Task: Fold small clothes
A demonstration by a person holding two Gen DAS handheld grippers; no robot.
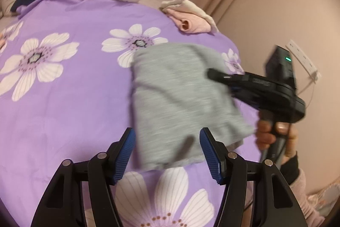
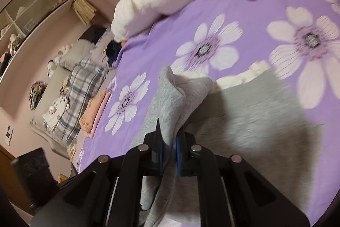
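The grey garment [image 1: 180, 99] is showing as soft, matt, heathered knit cloth. The purple floral bedspread [image 1: 63, 110] is looking smooth, faintly sheened. The left gripper [image 1: 167, 154] is showing matt black plastic, ribbed blue pads [image 1: 125, 156], shiny metal pins.

Dim warm light, motion blur, fisheye

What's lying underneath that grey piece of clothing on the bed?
The grey garment lies on the purple flowered bedspread. In the right wrist view a strip of white fabric peeks out beyond its far edge. How far that runs underneath is covered.
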